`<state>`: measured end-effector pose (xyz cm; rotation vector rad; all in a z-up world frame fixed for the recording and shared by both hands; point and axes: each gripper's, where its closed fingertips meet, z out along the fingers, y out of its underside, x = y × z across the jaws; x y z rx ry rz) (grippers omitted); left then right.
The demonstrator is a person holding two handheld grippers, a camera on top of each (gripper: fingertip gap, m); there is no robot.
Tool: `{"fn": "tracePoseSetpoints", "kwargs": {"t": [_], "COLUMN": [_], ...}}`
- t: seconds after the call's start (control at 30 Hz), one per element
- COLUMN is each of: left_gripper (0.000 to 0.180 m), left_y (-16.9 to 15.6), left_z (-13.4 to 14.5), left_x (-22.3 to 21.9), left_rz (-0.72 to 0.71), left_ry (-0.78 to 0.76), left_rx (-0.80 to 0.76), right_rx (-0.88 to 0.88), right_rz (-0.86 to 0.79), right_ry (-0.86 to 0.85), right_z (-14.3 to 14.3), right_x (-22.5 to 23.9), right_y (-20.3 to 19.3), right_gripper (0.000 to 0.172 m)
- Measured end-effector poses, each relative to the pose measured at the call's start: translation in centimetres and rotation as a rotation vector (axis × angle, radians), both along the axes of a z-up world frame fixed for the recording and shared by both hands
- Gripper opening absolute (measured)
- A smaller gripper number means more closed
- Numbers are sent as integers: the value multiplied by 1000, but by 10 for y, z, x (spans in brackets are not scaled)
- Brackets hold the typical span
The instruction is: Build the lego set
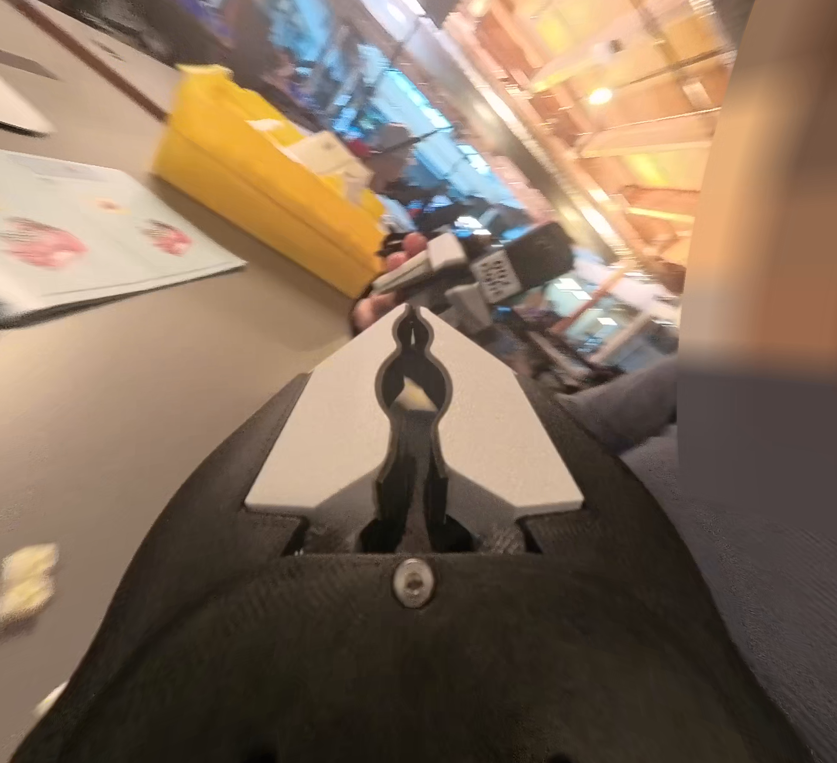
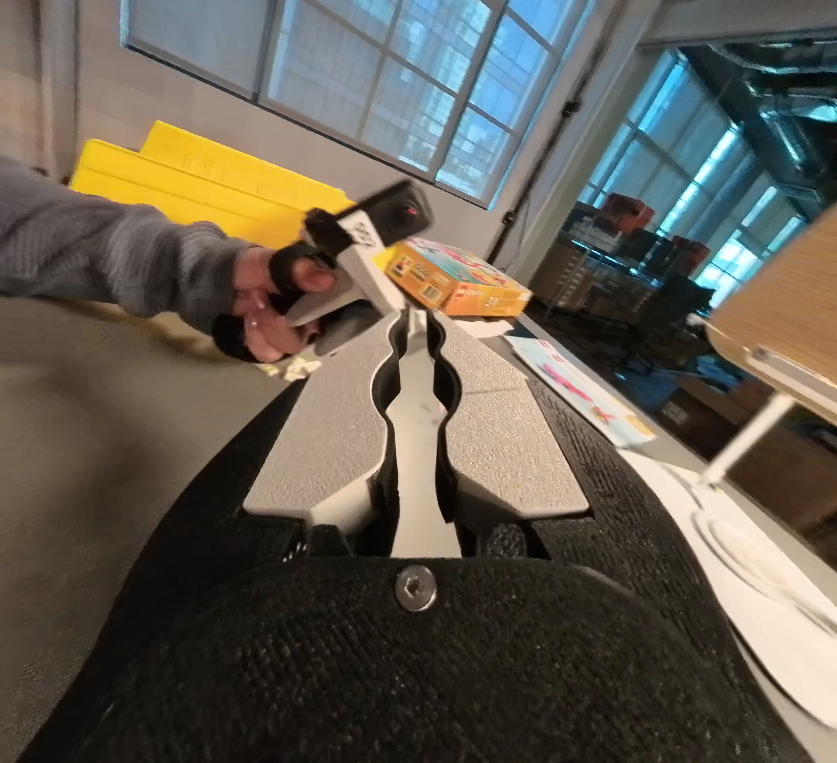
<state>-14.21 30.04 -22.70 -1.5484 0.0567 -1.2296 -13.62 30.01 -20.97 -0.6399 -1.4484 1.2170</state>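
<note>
Both grippers are held up above the table (image 1: pixel 136 401), tip to tip. In the left wrist view my left gripper (image 1: pixel 411 312) has its fingers pressed together, and I see no piece between the tips. The right gripper's body (image 1: pixel 453 270) and the hand holding it sit just beyond. In the right wrist view my right gripper (image 2: pixel 414 317) has its fingers narrowly apart with something pale grey between the tips. I cannot tell whether that is a piece or the left gripper's fingertip, nor whether the pads press on it. The left gripper (image 2: pixel 362 270) reaches in from the left.
A yellow bin (image 1: pixel 271 179) stands at the back of the table and also shows in the right wrist view (image 2: pixel 204 193). An open instruction booklet (image 1: pixel 90 234) (image 2: pixel 584 392), an orange set box (image 2: pixel 457 279), a small bag of pale pieces (image 1: pixel 27 587) and a white plate (image 2: pixel 747 560) lie around.
</note>
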Motion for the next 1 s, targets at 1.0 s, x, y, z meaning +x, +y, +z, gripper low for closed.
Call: {"fn": "tracePoseSetpoints", "kwargs": {"t": [1.0], "left_gripper": [15], "left_y": [-52], "left_z": [7], "left_x": [-121], "left_rz": [1020], "left_ry": [829], "left_rx": [170], "right_rx": [58], "right_rz": [-59], "right_ry": [-838], "right_z": [-132], "right_x": [-172], "right_y": [25], "right_gripper": [18]}}
